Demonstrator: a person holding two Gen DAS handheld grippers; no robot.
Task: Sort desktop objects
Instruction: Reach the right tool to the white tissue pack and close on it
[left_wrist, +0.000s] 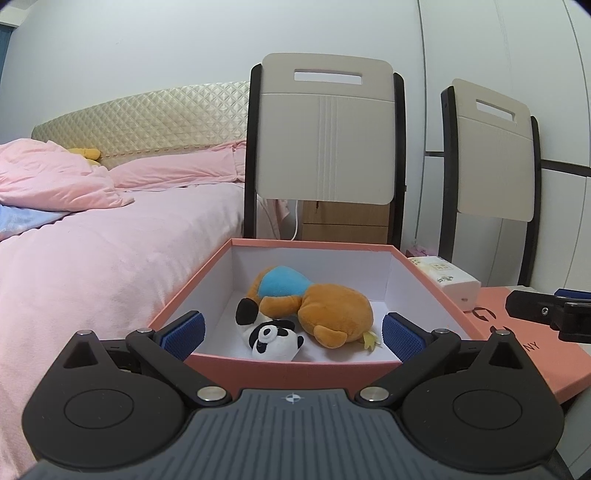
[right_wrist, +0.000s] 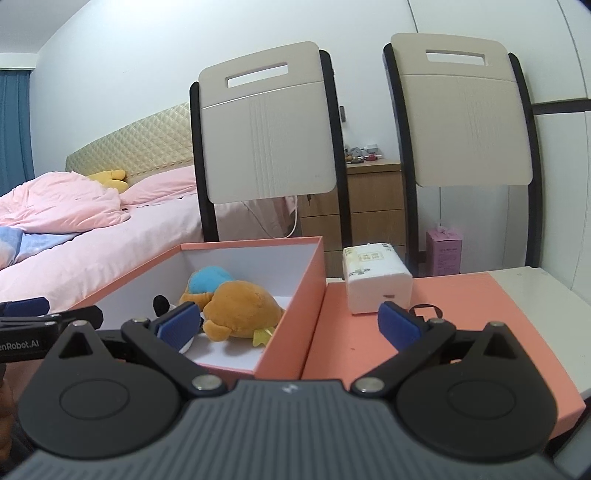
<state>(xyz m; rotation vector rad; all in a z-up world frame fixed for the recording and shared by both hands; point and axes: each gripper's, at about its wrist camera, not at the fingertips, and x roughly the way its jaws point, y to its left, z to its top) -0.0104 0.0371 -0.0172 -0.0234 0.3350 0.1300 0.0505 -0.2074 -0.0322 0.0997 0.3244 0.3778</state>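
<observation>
An open salmon-pink box holds an orange plush with a blue patch and a small panda plush. My left gripper is open and empty, its blue pads straddling the box's near wall. My right gripper is open and empty, in front of the box's right corner. The orange plush shows there too. A white tissue pack lies on the pink lid beyond the right pad. The right gripper's tip shows at the left view's right edge.
Two beige folding chairs stand behind the table. A pink bed lies to the left. A wooden nightstand and a pink carton stand behind. The white tabletop's edge is at right.
</observation>
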